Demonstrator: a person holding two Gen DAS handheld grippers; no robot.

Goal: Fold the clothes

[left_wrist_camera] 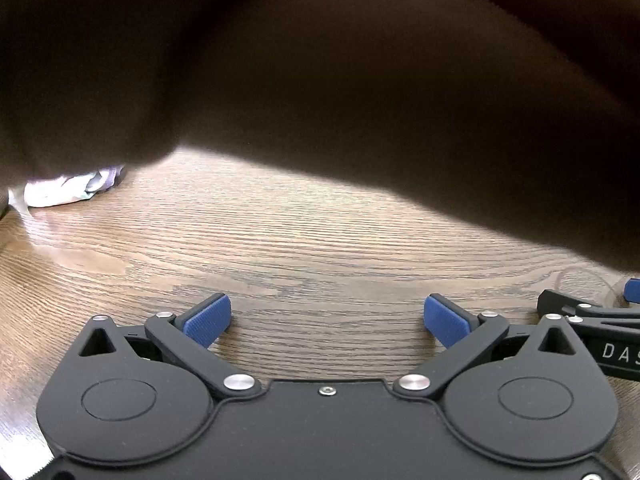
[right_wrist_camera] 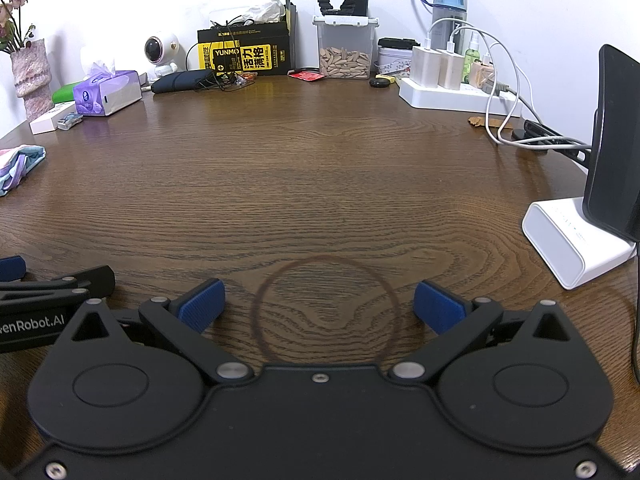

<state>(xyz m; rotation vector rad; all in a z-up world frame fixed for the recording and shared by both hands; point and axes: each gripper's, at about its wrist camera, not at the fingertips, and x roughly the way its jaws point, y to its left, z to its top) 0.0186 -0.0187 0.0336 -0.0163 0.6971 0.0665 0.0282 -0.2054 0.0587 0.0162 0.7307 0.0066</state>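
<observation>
Both grippers rest low over the wood-grain worktop, side by side: the left gripper and the right gripper each show two black fingers with ribbed blue pads, spread wide and pinching nothing. One garment, a crumpled pastel cloth in pink, pale blue and lilac, lies on the worktop at the far left edge of the right wrist view, well apart from both grippers; the left wrist view shows only a pale bunched scrap at its left, possibly the same cloth, though I cannot tell. A faint dark ring mark sits on the wood between the right fingers. Only the right wrist view shows the back of the worktop: one purple tissue box, one pink textured vase of dried flowers, one black-and-yellow carton, one clear lidded tub of pale seeds, one white power strip with two white chargers, and one blue-capped bottle. A large blurred dark shape blocks the upper half of the left wrist view.
</observation>
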